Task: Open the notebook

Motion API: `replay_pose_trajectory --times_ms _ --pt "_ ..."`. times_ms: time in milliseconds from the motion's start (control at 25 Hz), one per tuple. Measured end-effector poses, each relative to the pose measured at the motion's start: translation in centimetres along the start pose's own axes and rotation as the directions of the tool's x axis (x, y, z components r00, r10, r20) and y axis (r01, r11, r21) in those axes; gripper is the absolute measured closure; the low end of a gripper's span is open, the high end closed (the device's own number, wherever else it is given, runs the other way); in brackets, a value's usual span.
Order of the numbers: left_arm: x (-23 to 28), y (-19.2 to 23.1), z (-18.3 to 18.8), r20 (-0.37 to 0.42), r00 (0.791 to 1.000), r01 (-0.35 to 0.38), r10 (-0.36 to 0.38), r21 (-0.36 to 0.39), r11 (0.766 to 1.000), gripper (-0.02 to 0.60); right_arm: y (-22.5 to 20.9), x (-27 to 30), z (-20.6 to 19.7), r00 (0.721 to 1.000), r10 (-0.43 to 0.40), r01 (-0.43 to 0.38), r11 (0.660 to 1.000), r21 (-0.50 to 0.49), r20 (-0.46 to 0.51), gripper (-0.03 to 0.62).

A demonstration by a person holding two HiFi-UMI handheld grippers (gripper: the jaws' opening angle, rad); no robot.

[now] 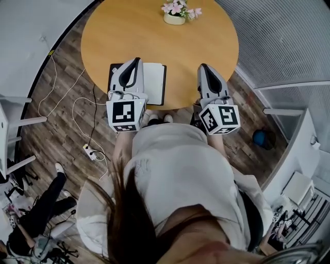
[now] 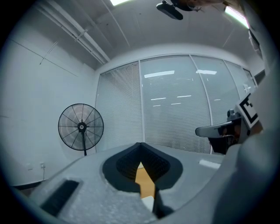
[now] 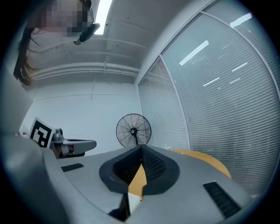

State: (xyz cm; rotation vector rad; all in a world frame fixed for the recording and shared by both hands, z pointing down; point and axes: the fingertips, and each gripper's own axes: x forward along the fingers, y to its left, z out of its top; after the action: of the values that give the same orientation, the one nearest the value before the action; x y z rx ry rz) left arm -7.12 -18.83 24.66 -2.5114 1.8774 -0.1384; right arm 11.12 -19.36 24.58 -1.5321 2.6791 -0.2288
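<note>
The notebook [image 1: 153,82], white-faced with black edges, lies flat on the round wooden table [image 1: 196,46] at its near edge. My left gripper [image 1: 137,60] hovers over the notebook's left part and hides it; its jaws meet at the tips with nothing between them. My right gripper [image 1: 203,66] hangs over bare wood to the right of the notebook, its jaws together and holding nothing. In the left gripper view the left gripper [image 2: 140,144] points level at a wall of blinds, and only a sliver of table shows below the tips. The right gripper [image 3: 141,147] looks the same in the right gripper view.
A small pot of pink flowers [image 1: 175,14] stands at the table's far side. A power strip [image 1: 88,151] and white cables lie on the wood floor at left. A standing fan [image 2: 81,127] is by the wall. Another person [image 1: 41,211] sits at the lower left.
</note>
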Motion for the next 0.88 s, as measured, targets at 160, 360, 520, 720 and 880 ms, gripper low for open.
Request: replay_pose_trajectory --times_ms 160,360,520,720,880 --pt "0.0 -0.8 0.8 0.018 1.000 0.022 -0.022 -0.006 1.000 0.565 0.2 -0.4 0.8 1.000 -0.002 0.002 1.000 0.001 0.018 0.594" --pt "-0.3 -1.5 1.7 0.038 0.998 0.050 -0.050 -0.007 0.999 0.565 0.8 -1.1 1.4 0.999 -0.007 0.007 1.000 0.005 0.032 0.594" --pt "-0.6 -1.7 2.0 0.044 0.997 0.066 -0.066 -0.008 0.998 0.565 1.4 -1.3 1.8 0.999 -0.001 0.002 1.000 -0.006 0.038 0.594" --pt "-1.1 -1.9 1.9 0.055 0.995 0.089 -0.088 -0.019 0.996 0.565 1.8 -1.7 1.7 0.999 -0.016 0.015 1.000 0.001 0.039 0.594" --pt "-1.5 -2.2 1.8 0.058 0.993 0.108 -0.106 -0.026 0.994 0.565 1.9 -2.2 1.4 0.999 -0.027 0.027 1.000 -0.004 0.030 0.594"
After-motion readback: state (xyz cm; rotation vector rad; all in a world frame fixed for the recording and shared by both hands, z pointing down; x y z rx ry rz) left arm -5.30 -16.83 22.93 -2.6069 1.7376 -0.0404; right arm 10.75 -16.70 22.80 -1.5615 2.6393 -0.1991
